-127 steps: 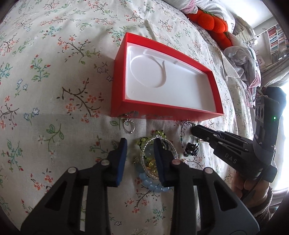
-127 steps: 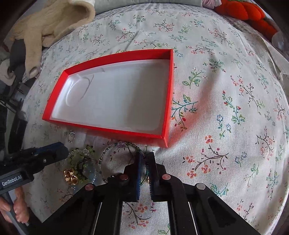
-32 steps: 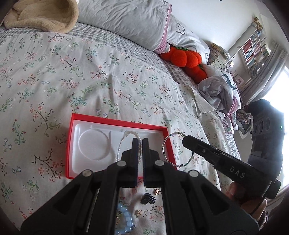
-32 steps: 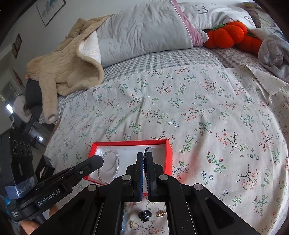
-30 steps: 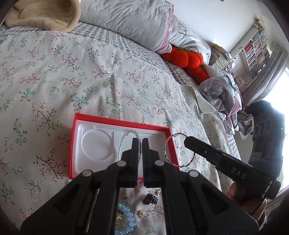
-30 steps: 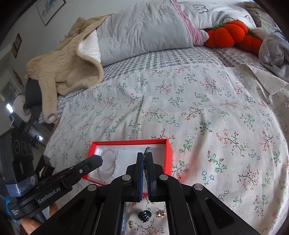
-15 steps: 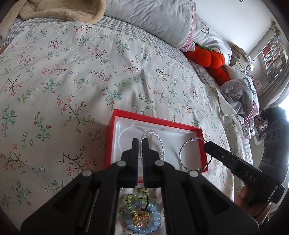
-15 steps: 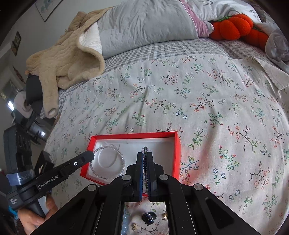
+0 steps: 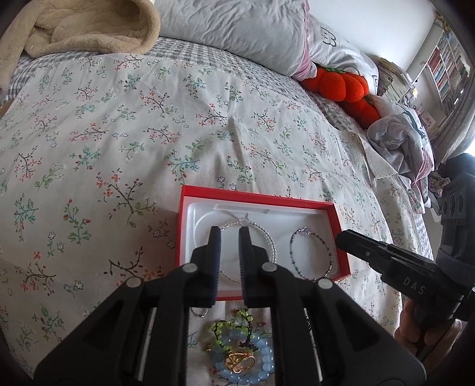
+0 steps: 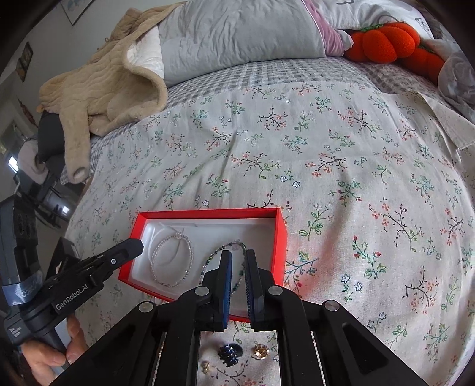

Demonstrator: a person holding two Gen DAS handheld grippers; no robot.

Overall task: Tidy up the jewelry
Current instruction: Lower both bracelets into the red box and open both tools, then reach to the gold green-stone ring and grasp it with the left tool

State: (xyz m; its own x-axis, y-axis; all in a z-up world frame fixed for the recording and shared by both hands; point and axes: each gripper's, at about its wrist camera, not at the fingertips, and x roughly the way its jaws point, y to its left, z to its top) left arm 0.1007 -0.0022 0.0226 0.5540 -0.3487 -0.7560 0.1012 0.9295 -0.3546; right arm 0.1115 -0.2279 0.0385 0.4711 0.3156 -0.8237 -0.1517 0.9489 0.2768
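Note:
A red box [image 9: 255,197] with a white liner lies on the flowered bedspread. In it lie a clear-bead bracelet [image 9: 269,239] on the left and a dark-bead bracelet [image 9: 329,252] on the right. My left gripper [image 9: 229,237] hovers over the clear bracelet, its jaws opening, nothing pinched between the pads. In the right wrist view my right gripper [image 10: 238,261] stands over the dark bracelet [image 10: 209,261], jaws opening too. A strand of it shows in the gap, lying on the liner. The clear bracelet [image 10: 190,252] rests flat beside the left gripper's tip [image 10: 135,246].
Loose jewelry lies in front of the box: a blue bead bracelet [image 9: 262,360], green beads [image 9: 230,326], a silver ring [image 9: 199,311], a dark clip [image 10: 228,353], a gold earring [image 10: 259,353]. Pillows [image 9: 237,26], orange plush [image 10: 383,41] and a beige robe [image 10: 112,77] lie at the bed's head.
Both grippers came down over the box with a bracelet pinched in each. Their jaws have now parted and both bracelets lie on the liner.

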